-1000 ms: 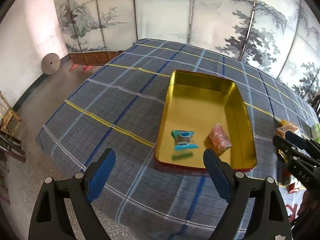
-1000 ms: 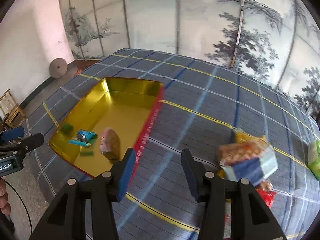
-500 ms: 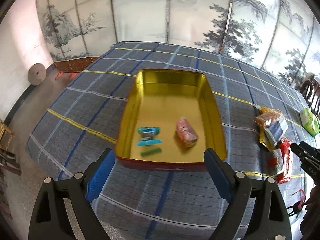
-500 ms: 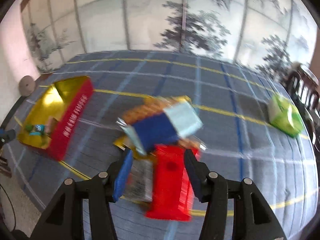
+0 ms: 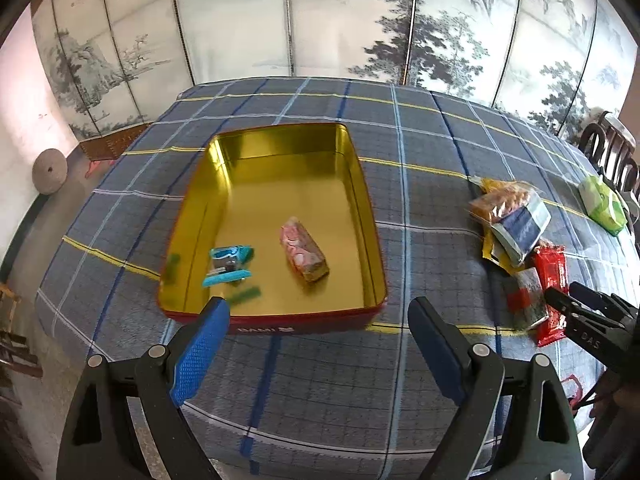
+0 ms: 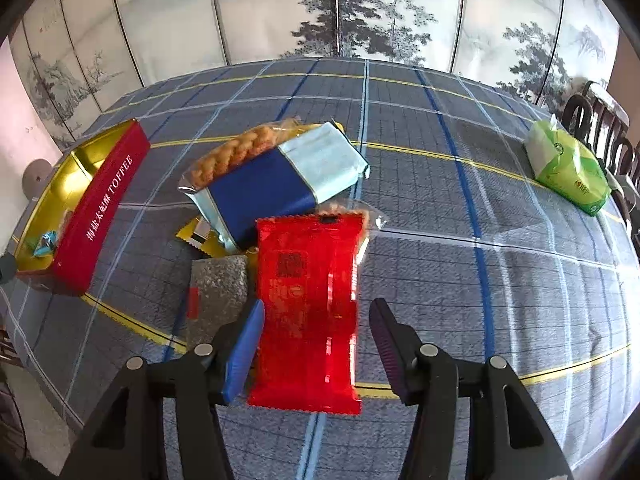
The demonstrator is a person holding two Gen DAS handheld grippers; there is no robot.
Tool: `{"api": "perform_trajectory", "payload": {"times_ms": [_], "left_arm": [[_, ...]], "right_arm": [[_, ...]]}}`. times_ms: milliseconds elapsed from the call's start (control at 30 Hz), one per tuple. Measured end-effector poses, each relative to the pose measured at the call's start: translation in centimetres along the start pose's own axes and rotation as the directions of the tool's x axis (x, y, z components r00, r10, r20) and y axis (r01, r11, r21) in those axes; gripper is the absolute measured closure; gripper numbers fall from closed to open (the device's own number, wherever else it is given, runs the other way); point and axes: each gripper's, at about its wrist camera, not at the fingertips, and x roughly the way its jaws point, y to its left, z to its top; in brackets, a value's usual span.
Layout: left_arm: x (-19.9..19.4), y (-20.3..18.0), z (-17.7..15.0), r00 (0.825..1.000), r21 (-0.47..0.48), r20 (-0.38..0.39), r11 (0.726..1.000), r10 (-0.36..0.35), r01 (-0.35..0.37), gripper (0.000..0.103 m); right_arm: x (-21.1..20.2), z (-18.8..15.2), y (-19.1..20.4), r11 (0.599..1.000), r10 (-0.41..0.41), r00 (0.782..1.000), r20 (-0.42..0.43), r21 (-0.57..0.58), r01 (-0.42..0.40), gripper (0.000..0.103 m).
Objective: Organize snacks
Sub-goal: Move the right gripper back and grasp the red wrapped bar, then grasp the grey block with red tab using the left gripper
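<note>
Right wrist view: spread right tool [image 6: 316, 326] straddles red packet [image 6: 306, 300], grey packet [image 6: 218, 294] crowding alongside.

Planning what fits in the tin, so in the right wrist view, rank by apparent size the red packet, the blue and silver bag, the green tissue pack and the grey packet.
1. Red packet, though nearest the camera, so unsure against the next.
2. Blue and silver bag.
3. Green tissue pack, farthest away, and grey packet, partly hidden: too close to rank.
</note>
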Motion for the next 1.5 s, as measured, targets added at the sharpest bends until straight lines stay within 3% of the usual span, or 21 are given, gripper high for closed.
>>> {"api": "perform_trajectory", "payload": {"times_ms": [267,433,733,967,1167,1500], "left_arm": [[0.4,-1.3,-0.2,1.0,0.026,-0.016,1.0,-0.006,0.006,0.015],[0.4,-2.0,-0.1,1.0,0.037,-0.019,0.999,-0.01,0.011,0.015],[0.5,-4.4,0.2,0.999,0.077,-0.023,0.996,-0.035,0.036,0.015],[1.1,-8.7,0.3,0.993,0.135,-0.043,0.984,-0.113,0.118,0.015],[1.6,-12.7,0.2,0.979,0.177,-0.064,0.963,-0.195,0.204,0.015],[3.5,-15.9,0.4,0.976,0.168,-0.089,0.963,-0.197,0.209,0.015]], "right_arm": [[0.9,-0.6,0.3,1.0,0.015,1.0,-0.009,-0.005,-0.015,0.045],[0.9,-0.8,-0.2,0.999,0.041,0.999,-0.009,0.009,-0.041,0.057],[-0.4,-0.8,-1.7,0.999,0.042,0.999,0.019,0.033,-0.043,0.059],[-0.5,-0.1,-5.2,0.997,-0.061,0.996,0.065,0.052,0.058,0.059],[1.0,0.2,-8.6,0.993,-0.095,0.992,0.078,0.08,0.089,0.059],[2.3,1.2,-12.6,0.985,-0.162,0.981,0.109,0.078,0.154,0.059]]}}
